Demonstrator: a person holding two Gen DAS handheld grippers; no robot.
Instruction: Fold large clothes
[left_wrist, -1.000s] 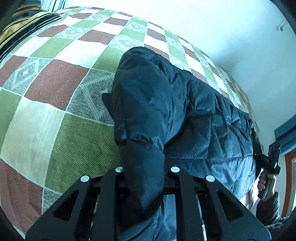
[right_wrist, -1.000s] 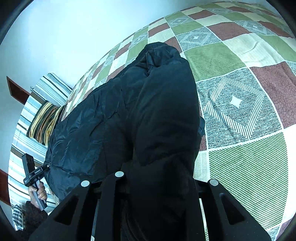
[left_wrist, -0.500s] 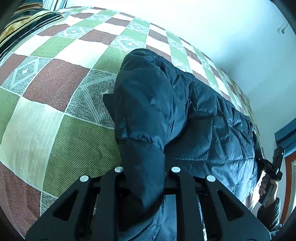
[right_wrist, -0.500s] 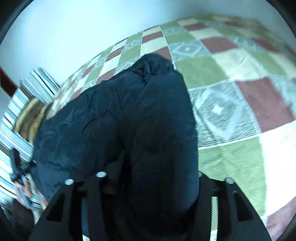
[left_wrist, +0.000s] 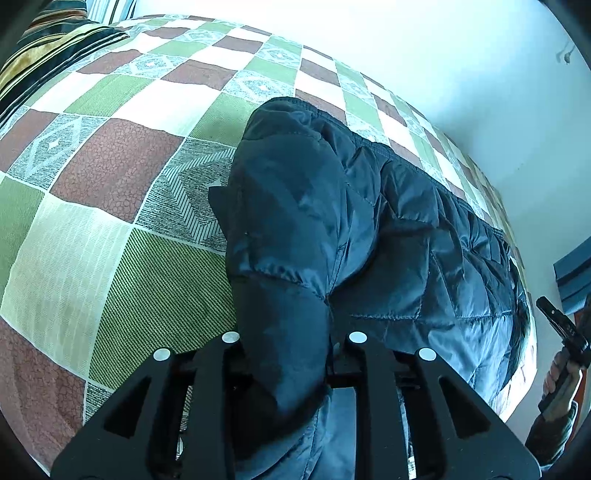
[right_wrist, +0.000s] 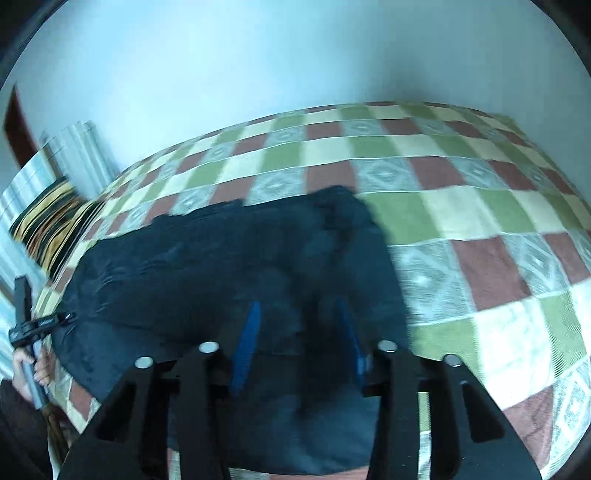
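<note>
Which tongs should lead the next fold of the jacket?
Left. The left tongs have the sleeve of the dark puffer jacket between them, though they are opening. The right tongs have lifted off, closing on nothing, with blue pads bare above the jacket.

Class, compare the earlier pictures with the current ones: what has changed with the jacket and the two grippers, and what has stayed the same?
The right gripper has let go of the dark jacket and pulled up and back; its blue pads now show, jaws closing on nothing. The left gripper still pinches the sleeve, jaws easing open. The jacket stays on the checked bedspread.
</note>
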